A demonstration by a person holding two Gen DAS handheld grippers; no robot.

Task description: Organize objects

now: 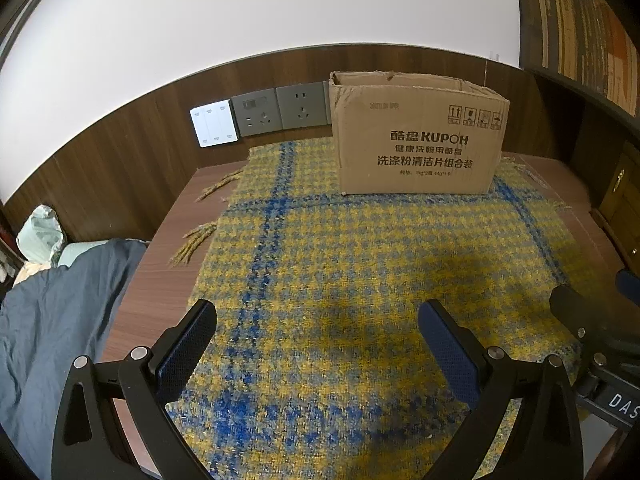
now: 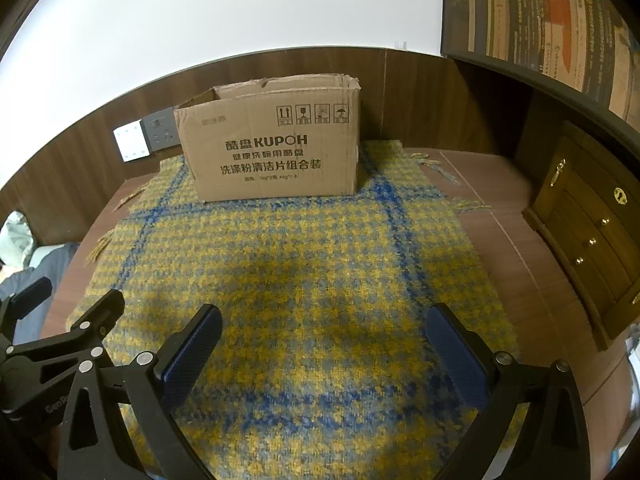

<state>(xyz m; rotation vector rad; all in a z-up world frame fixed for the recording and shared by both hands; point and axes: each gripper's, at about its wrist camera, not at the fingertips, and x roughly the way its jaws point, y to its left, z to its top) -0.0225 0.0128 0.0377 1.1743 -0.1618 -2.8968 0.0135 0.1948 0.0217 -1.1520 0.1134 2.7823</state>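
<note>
Both my grippers, left (image 1: 318,316) and right (image 2: 324,320), hang side by side over the cloth (image 1: 360,260), jaws spread, empty. Box (image 1: 418,136) far end, open-topped. Risk: fingers snagging the cloth, dragging the box.

- The left gripper (image 1: 318,316) has black, curved arms, silver round screws and blue textured pads (image 1: 188,344).
- The right gripper (image 2: 324,320) matches: black frame, silver screws, blue dimpled pads (image 2: 456,350); white lettering marks its housing.
</note>
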